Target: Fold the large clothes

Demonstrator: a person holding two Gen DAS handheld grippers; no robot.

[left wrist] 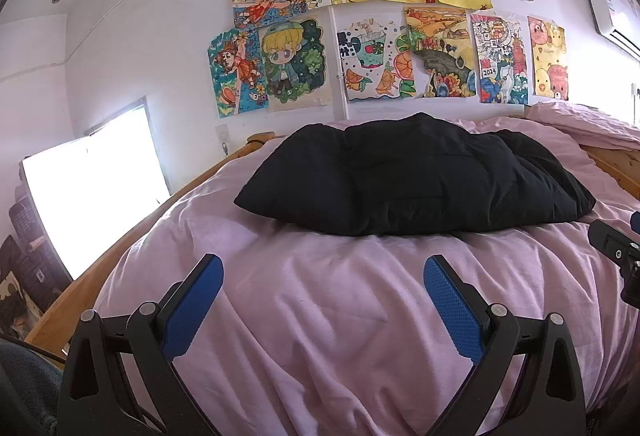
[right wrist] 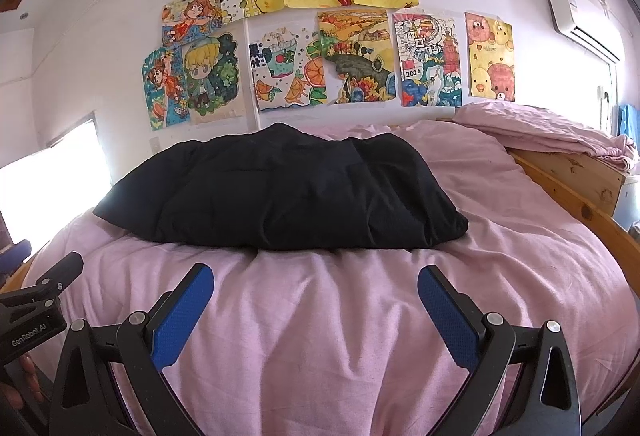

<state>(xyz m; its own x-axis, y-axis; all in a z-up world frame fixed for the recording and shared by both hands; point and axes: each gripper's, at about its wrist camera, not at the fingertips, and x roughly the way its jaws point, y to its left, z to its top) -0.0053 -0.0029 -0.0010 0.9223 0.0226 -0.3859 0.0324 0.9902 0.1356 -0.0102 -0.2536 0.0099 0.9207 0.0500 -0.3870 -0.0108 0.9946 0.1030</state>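
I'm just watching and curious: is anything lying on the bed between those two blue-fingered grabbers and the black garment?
Nothing visible. Only bare pink bedding lies between the open left hand-held gripper, the open right hand-held gripper and the black garment, which rests farther up the bed. Both grippers are apart from it.

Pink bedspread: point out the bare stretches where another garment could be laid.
The widest free patch is the pink bedspread between the folded black garment and the open left gripper and right gripper. A second strip runs right of the garment up to the wooden bed rail. The far right corner is crowded by a bunched pink sheet.
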